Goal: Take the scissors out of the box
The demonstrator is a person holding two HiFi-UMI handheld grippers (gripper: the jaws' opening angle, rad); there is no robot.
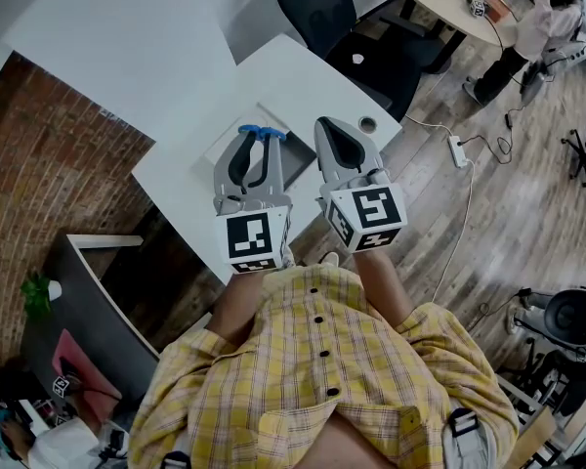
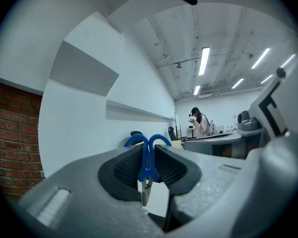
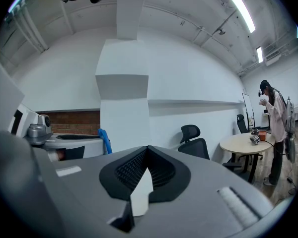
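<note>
Above the table [image 1: 200,169], the left gripper [image 2: 148,150] is clamped on the scissors [image 2: 147,160], whose blue loops poke past its tips. The box [image 1: 298,161] sits on the table. The right gripper [image 3: 147,148], alongside, is closed and empty.

Office: swivel chair [image 1: 317,3], white desk [image 1: 293,86], round meeting table [image 3: 241,144].

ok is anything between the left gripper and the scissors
Nothing visible is. The scissors stand between the left gripper's fingers, which are closed on the blue handles with the blades hanging below. The right gripper is shut and empty beside it.
</note>
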